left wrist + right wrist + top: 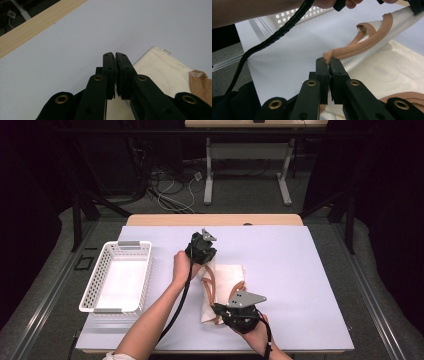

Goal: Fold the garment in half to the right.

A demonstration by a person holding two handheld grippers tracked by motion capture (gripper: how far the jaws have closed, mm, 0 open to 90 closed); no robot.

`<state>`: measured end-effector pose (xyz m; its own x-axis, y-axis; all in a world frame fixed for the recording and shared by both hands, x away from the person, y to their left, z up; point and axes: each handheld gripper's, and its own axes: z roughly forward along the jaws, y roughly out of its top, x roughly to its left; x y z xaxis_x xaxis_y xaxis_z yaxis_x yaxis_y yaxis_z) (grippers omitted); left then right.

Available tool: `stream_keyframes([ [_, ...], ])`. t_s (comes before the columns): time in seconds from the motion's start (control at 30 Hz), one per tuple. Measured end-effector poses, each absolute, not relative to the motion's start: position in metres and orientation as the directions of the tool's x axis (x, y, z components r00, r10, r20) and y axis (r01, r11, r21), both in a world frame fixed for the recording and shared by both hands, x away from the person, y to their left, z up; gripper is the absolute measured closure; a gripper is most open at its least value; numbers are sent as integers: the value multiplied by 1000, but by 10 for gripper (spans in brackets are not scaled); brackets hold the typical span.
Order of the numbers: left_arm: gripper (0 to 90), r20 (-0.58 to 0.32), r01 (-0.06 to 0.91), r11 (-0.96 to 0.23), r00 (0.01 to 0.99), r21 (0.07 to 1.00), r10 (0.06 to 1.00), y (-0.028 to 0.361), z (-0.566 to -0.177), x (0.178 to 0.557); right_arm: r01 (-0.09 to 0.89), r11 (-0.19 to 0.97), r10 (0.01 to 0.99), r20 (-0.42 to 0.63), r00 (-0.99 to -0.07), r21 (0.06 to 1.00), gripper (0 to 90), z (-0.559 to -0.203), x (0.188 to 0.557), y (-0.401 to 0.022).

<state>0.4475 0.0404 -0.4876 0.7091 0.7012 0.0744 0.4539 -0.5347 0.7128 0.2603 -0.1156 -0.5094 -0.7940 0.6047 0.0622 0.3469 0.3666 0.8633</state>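
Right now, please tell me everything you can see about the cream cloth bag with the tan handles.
The cloth bag looks like cream canvas, lying partly folded on the lilac table cover, right of the white basket. Its tan handles are thick webbing straps. A small label sits at one corner. The right gripper is shut on a handle strap together with a fold of the cloth, lifting that edge. The left gripper, jaws shut, pinches the bag's far edge.

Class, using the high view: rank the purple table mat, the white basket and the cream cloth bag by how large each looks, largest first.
1. purple table mat, easily the largest.
2. white basket.
3. cream cloth bag, which looks slightly smaller than the basket, though the grippers cover part of it, so this last ranking is less sure.
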Motion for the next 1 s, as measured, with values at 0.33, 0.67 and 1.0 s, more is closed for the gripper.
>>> stream_keyframes([
  [0.33,862,84,428,-543,725,722,684,27,-494,447,359,400,615,43,-787,843,869,-516,259,-124],
  [0.67,858,87,429,-565,738,705,669,15,-508,449,372,423,626,31,-780,826,868,-522,258,-131],
  [1.0,858,111,419,-590,744,690,659,2,-518,451,387,449,637,14,-770,805,866,-529,258,-137],
])
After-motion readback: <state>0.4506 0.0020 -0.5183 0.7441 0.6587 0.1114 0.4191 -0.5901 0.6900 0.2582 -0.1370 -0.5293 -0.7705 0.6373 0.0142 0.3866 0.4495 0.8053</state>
